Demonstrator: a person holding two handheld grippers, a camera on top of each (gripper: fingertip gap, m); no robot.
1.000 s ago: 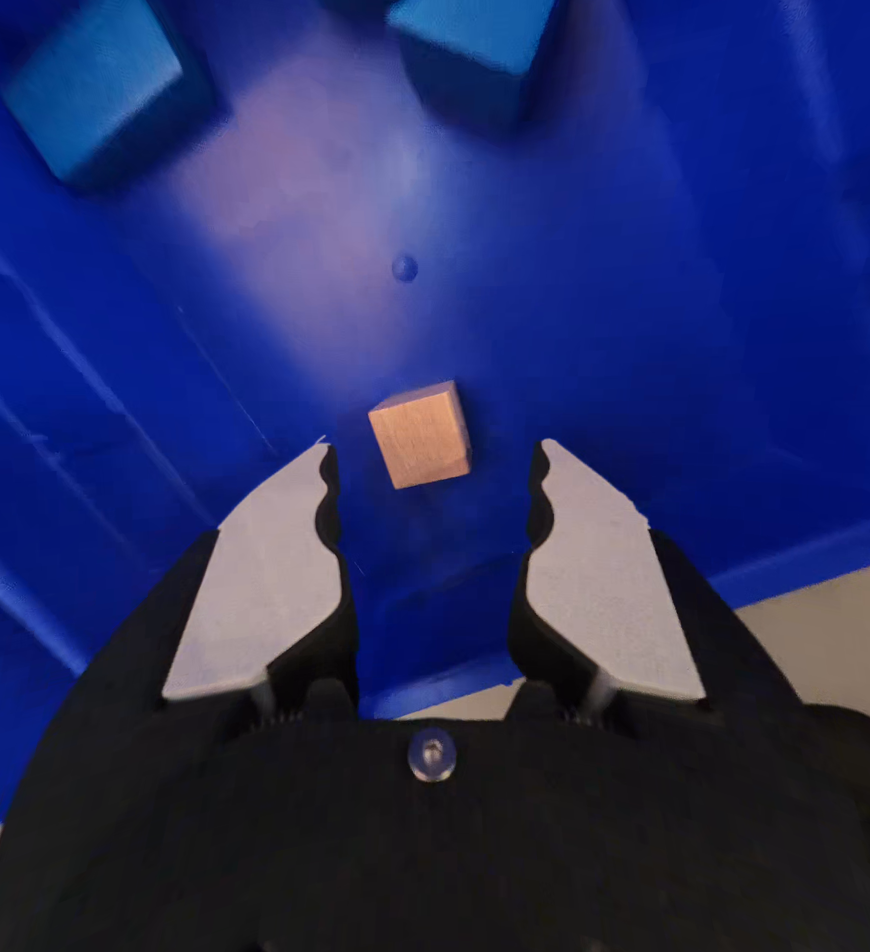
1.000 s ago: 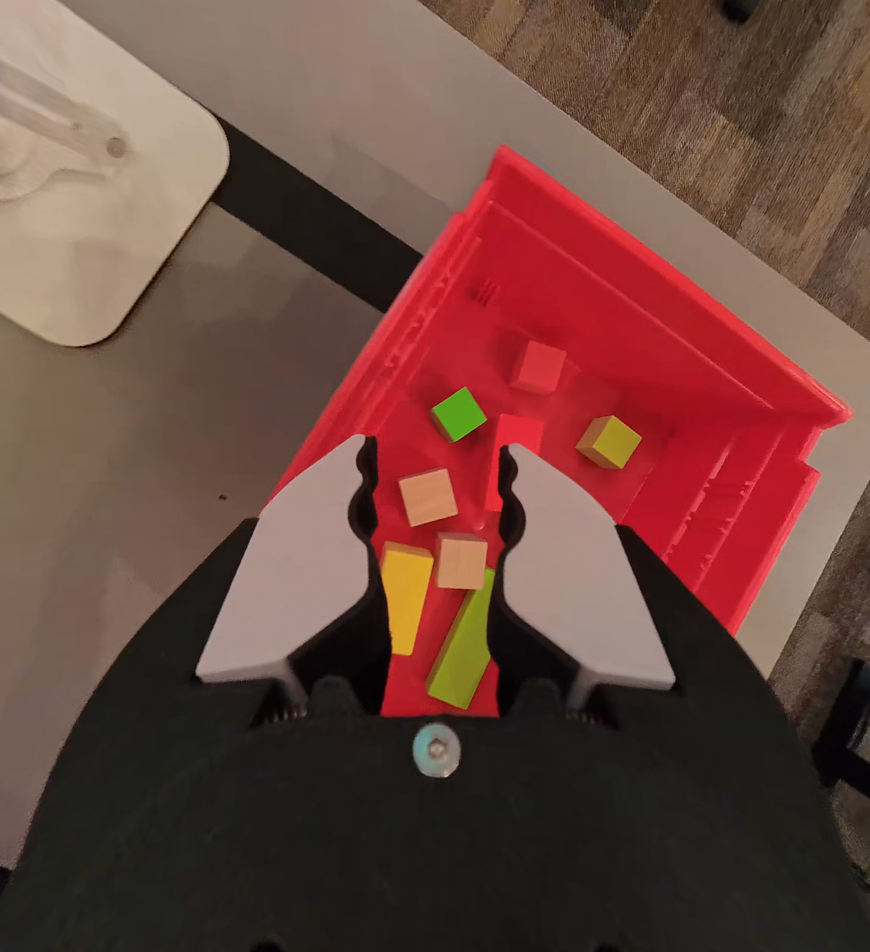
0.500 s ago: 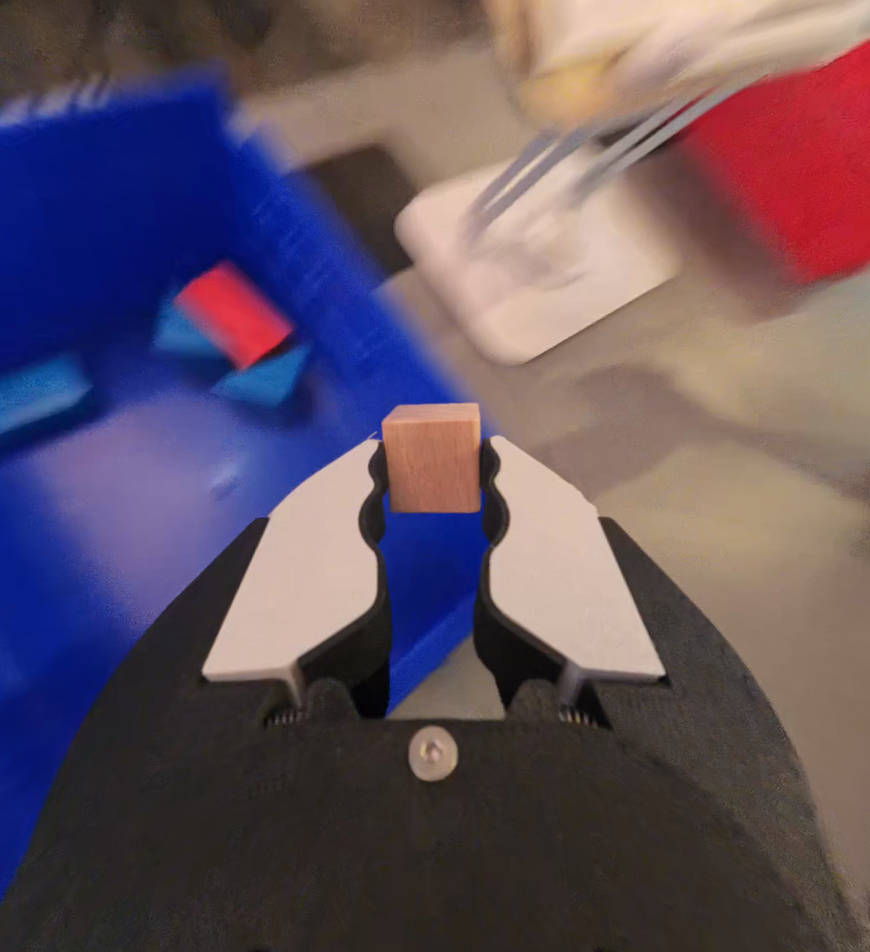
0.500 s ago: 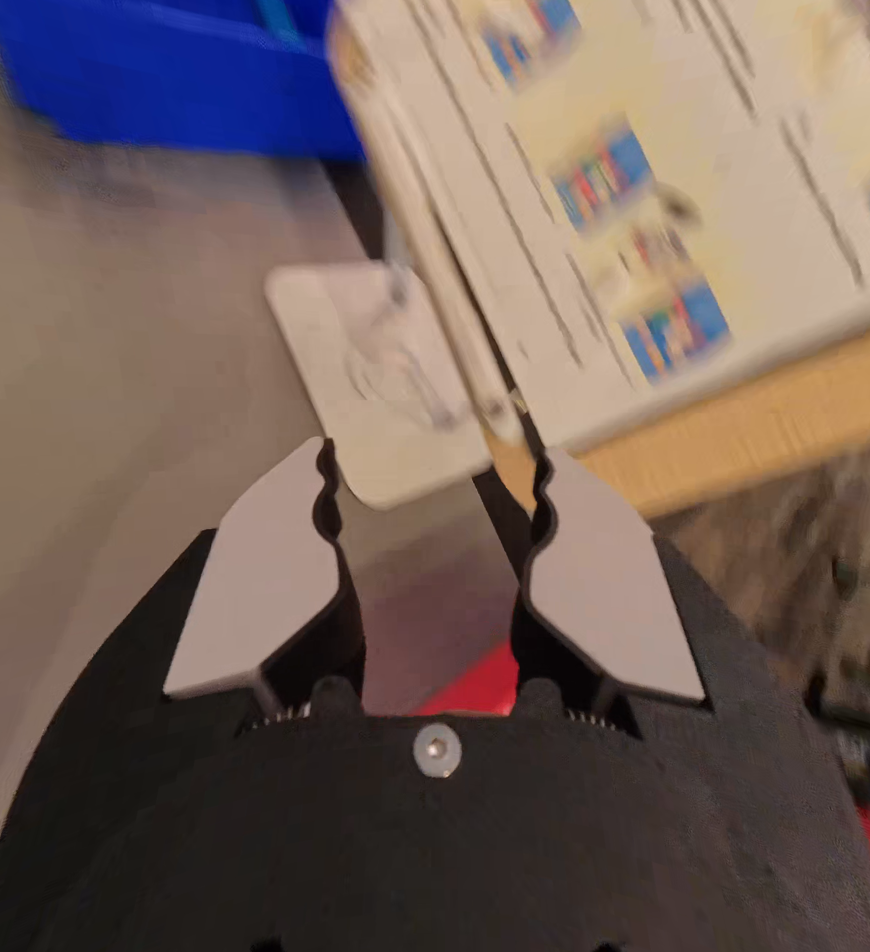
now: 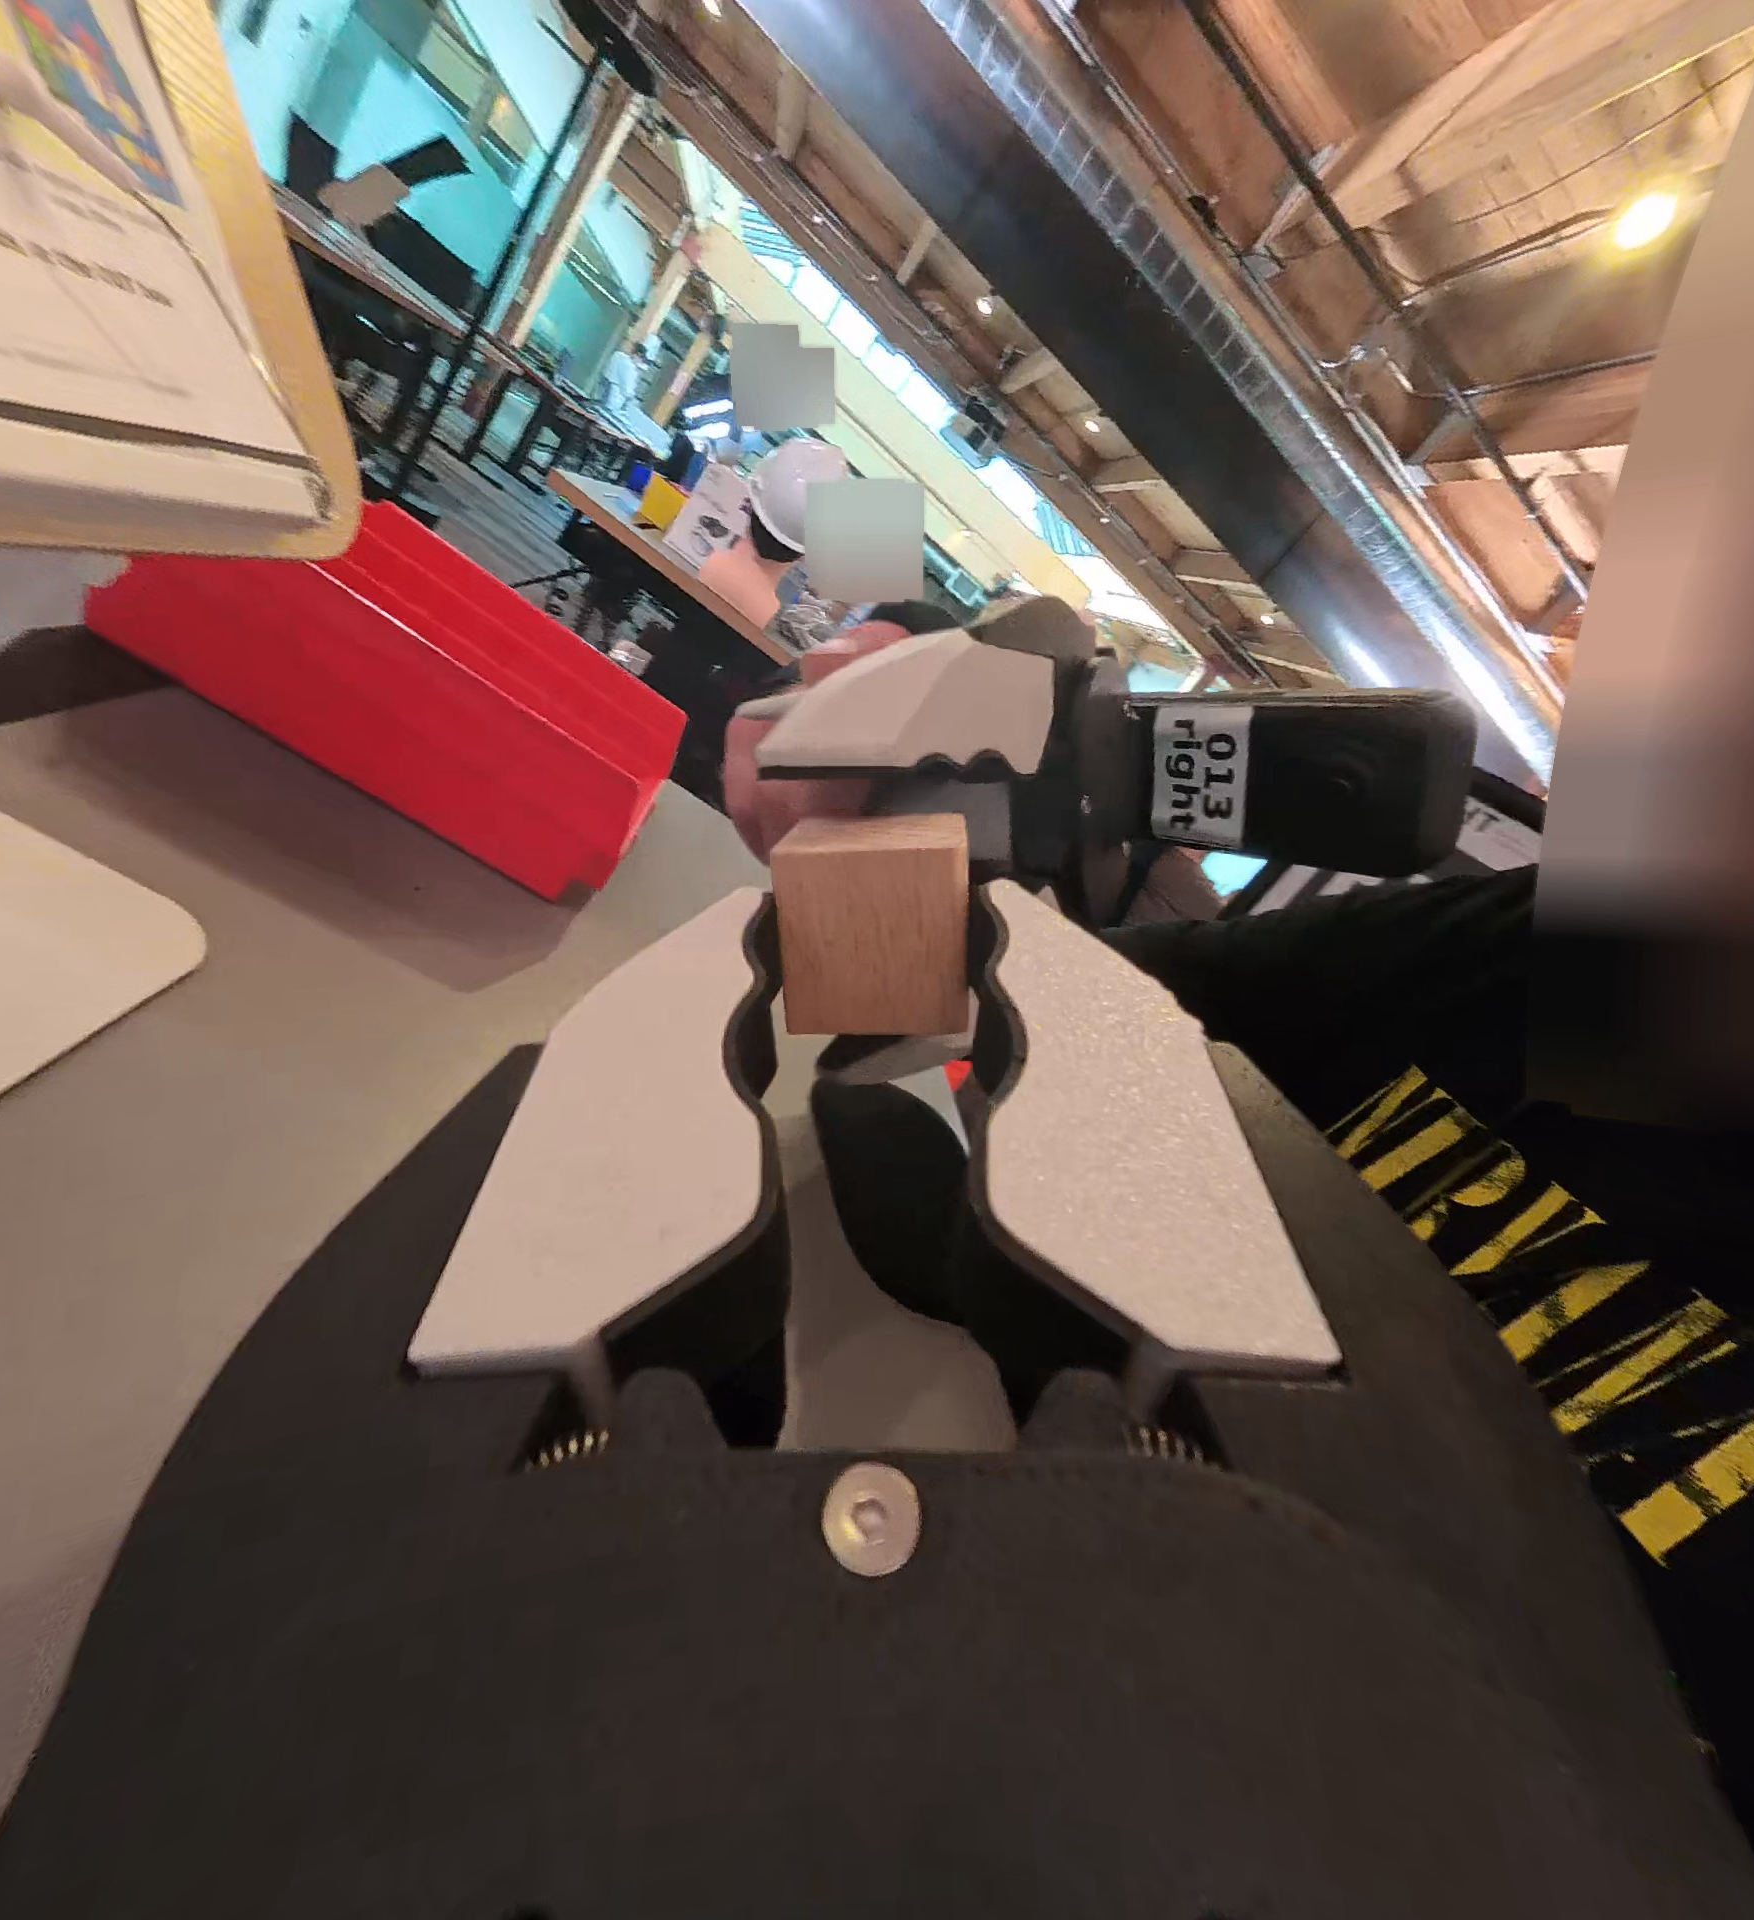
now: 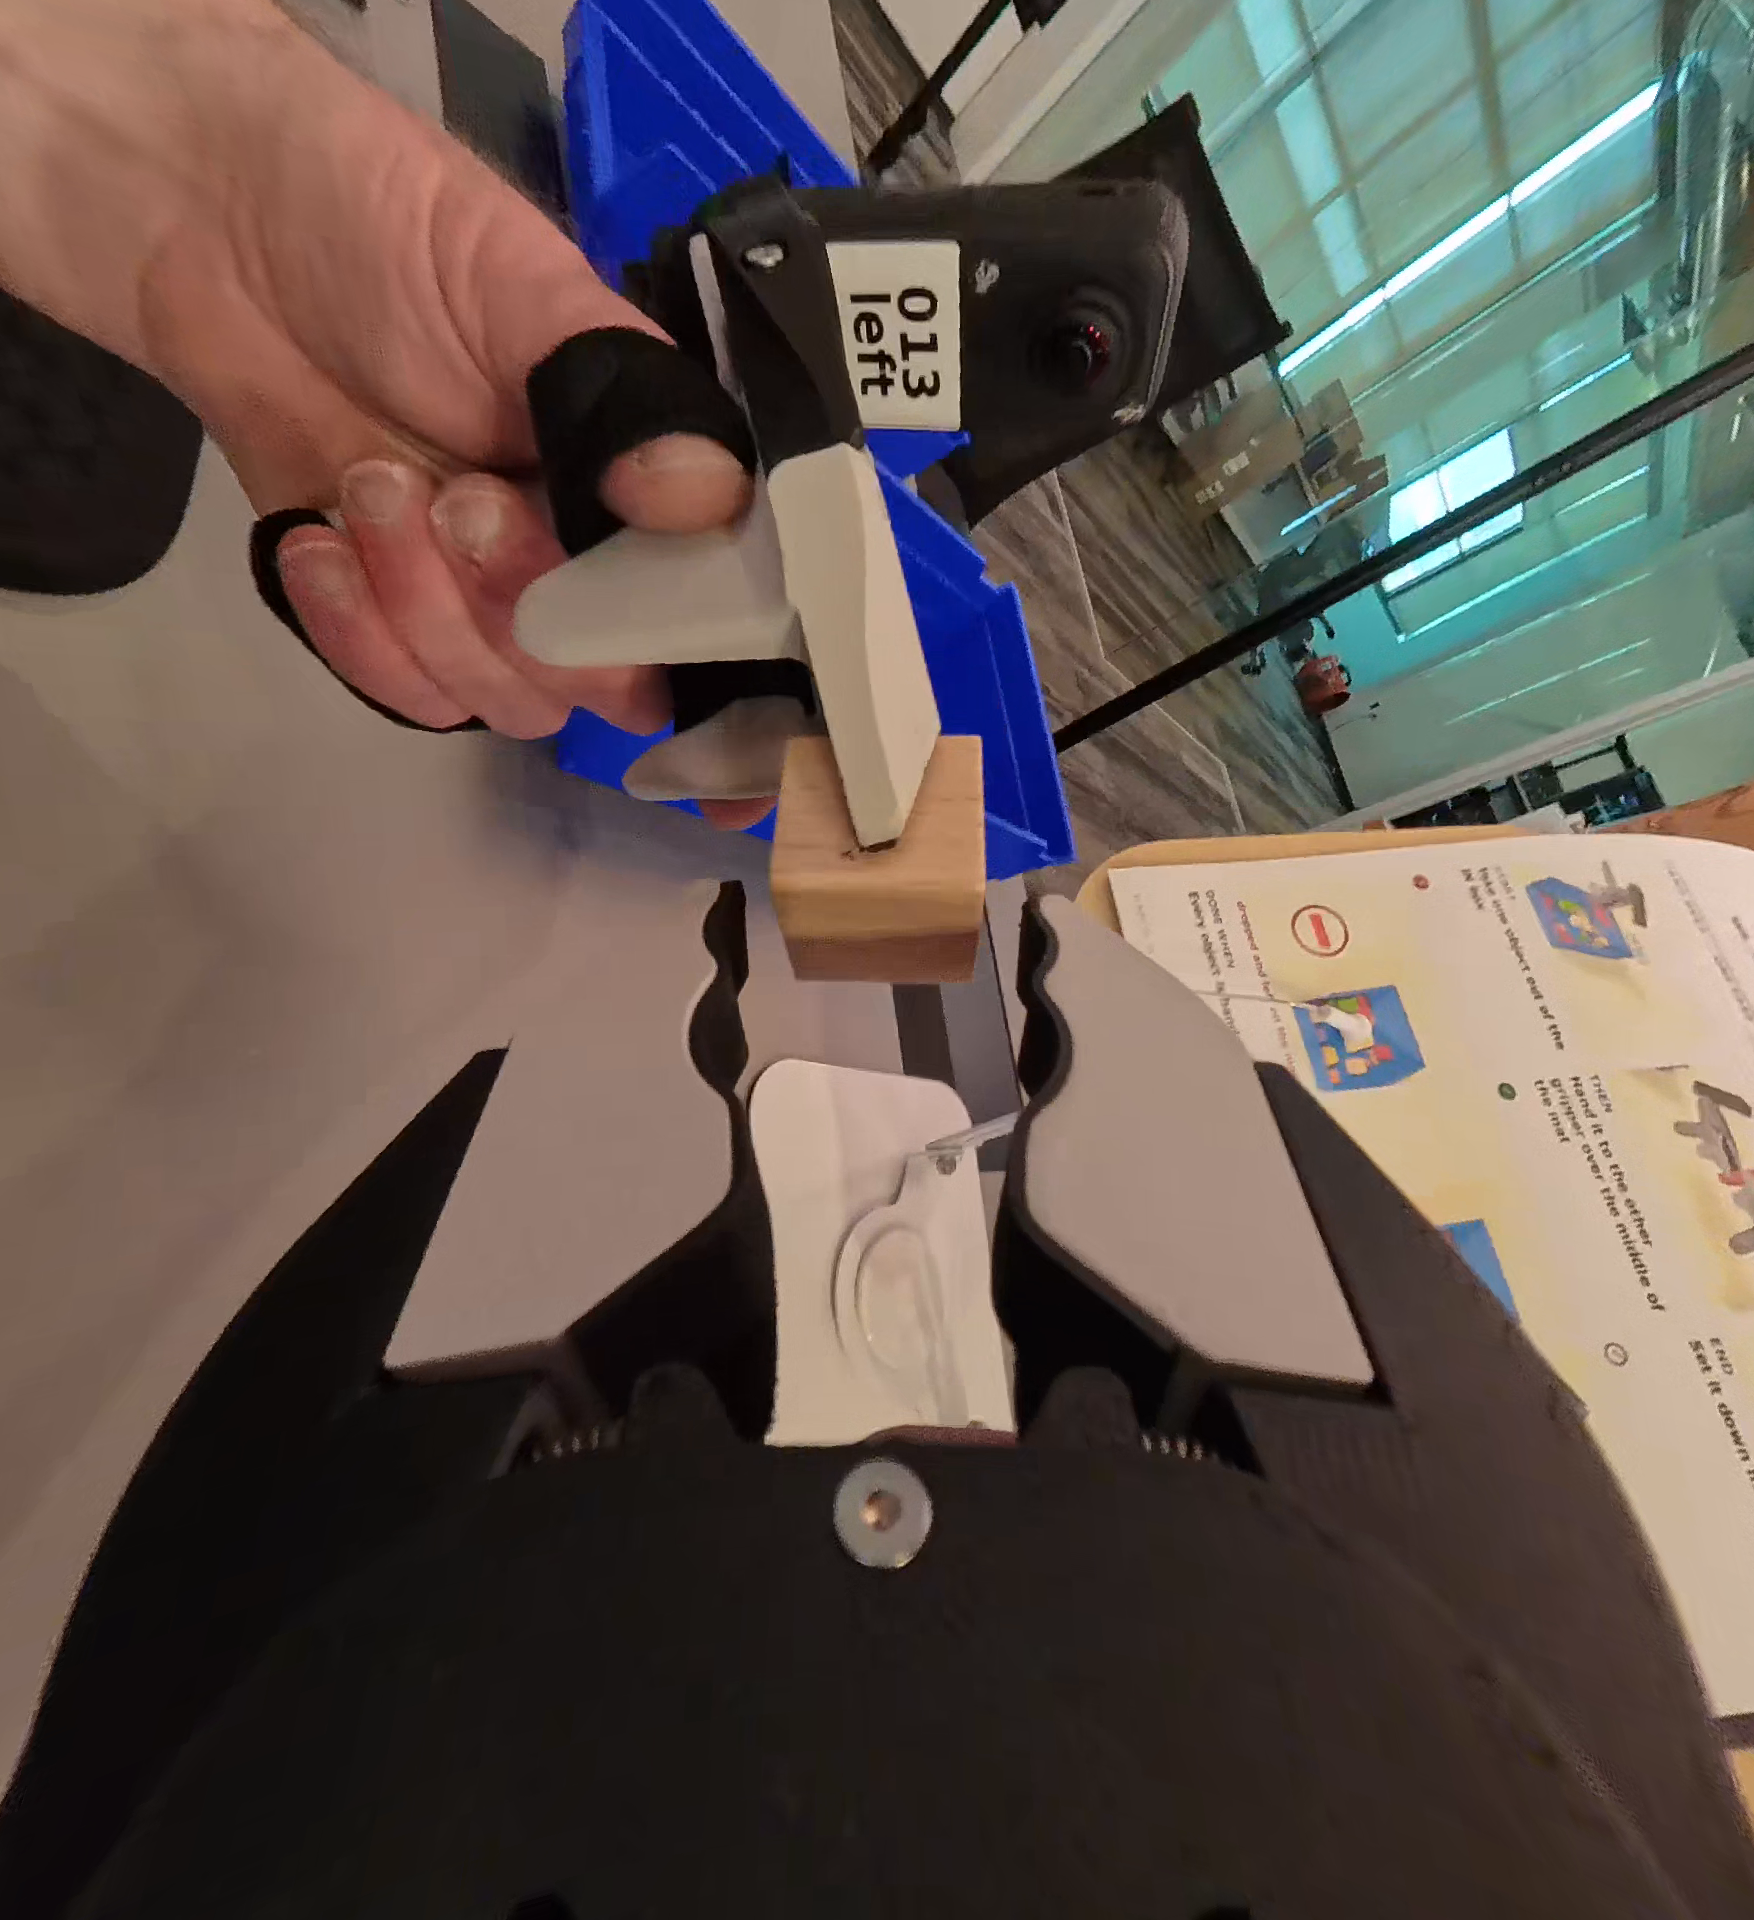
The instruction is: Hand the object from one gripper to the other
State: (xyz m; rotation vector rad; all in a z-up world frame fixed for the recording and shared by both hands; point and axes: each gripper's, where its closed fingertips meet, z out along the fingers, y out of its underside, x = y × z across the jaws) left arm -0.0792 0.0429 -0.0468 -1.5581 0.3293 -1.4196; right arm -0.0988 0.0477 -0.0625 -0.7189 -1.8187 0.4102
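Note:
A plain wooden cube (image 5: 868,925) sits between the fingertips of my left gripper (image 5: 873,935), which is shut on it, both pads pressed on its sides. The cube is held in the air above the grey table (image 5: 281,1039). In the right wrist view the cube (image 6: 878,883) stands between the tips of my right gripper (image 6: 883,920), with a gap on each side. The right gripper is open. One left finger (image 6: 852,644) lies across the cube's top face. In the left wrist view the right gripper's upper finger (image 5: 904,717) is above the cube, not touching it.
A red bin (image 5: 385,675) stands on the table behind, a blue bin (image 6: 966,665) on the other side. A white mat (image 6: 873,1247) lies on the table below the grippers. A clipboard with a printed sheet (image 6: 1475,1143) stands nearby. A person's hand (image 6: 281,312) holds the left gripper. The grippers are tip to tip, or close to it.
My left gripper shut on the wooden cube in the blue bin and lifted it out over the table. My right gripper swung from the red bin to face it and closed partly around the cube.

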